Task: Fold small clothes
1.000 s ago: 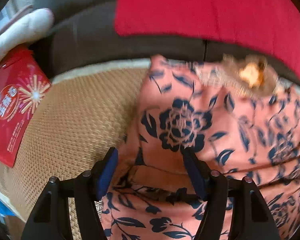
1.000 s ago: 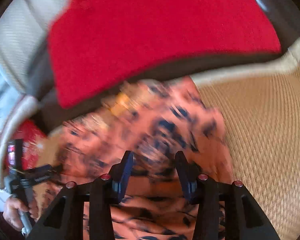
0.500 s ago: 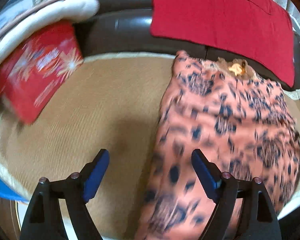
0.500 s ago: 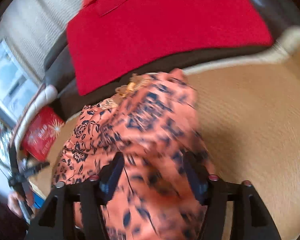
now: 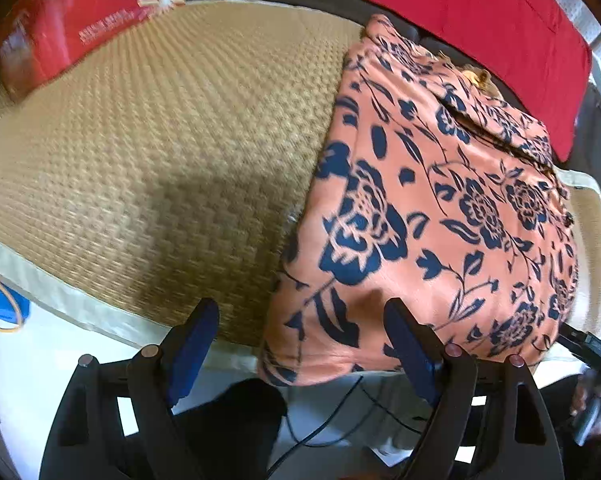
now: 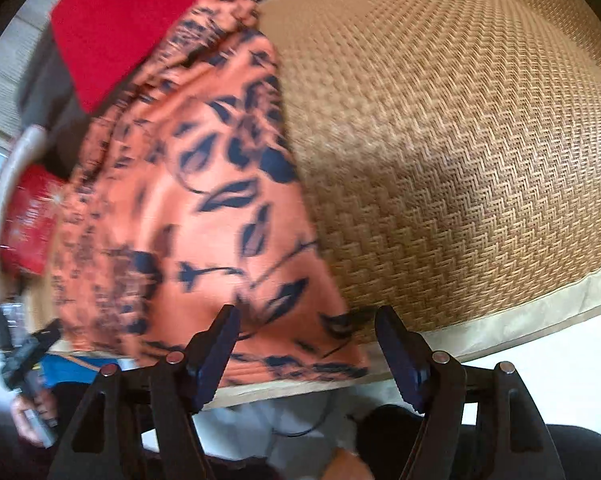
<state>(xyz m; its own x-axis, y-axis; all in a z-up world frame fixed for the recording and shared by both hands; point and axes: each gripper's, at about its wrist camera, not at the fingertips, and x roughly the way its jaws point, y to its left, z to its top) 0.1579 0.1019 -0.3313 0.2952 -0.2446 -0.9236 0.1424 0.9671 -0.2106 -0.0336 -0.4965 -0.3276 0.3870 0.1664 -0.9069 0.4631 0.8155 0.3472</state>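
An orange garment with dark blue flowers (image 5: 440, 208) lies folded flat on the woven mat (image 5: 160, 152), its near edge at the mat's front border. My left gripper (image 5: 300, 336) is open and empty, held back from the garment's near left corner. In the right wrist view the garment (image 6: 188, 216) lies left of centre on the mat (image 6: 460, 152). My right gripper (image 6: 306, 344) is open and empty, just before the garment's near right corner.
A red packet (image 5: 88, 12) lies at the mat's far left. A red cloth (image 5: 480, 28) hangs over the dark sofa back behind the garment. A blue thing (image 5: 0, 300) and cables (image 5: 332, 416) lie on the white floor below the mat's front edge.
Both grippers let go of the garment, opened wide and pulled back toward the mat's front edge. The garment now lies flat.
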